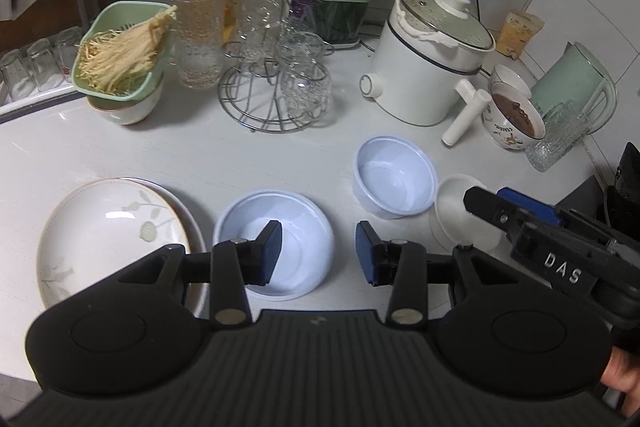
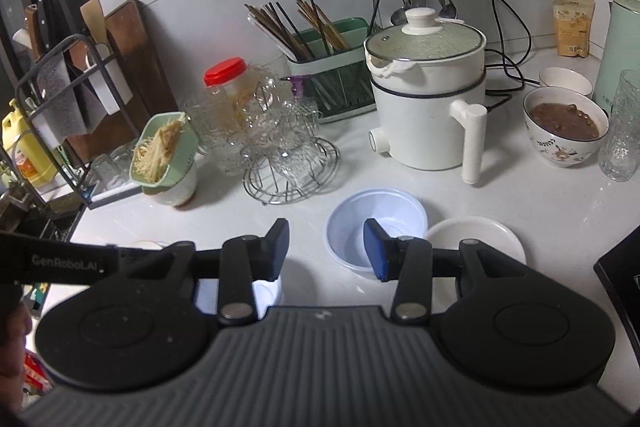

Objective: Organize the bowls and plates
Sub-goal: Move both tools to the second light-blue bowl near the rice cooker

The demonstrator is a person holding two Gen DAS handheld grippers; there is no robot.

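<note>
Open strip of white table (image 1: 248,151) across the middle, between the near row and the back clutter. Near row packed: stacked white leaf-patterned plates (image 1: 108,231), pale blue plastic bowl (image 1: 296,227), second pale blue plastic bowl (image 1: 394,175), small white saucer (image 1: 452,211) touching it. Narrow gaps only between these. Back blocked by wire rack of clear glasses (image 1: 276,95), white electric pot with jutting handle (image 1: 424,67), patterned bowl of brown food (image 2: 564,131). Right tool (image 1: 500,211) over the saucer, crowding the right side.
</note>
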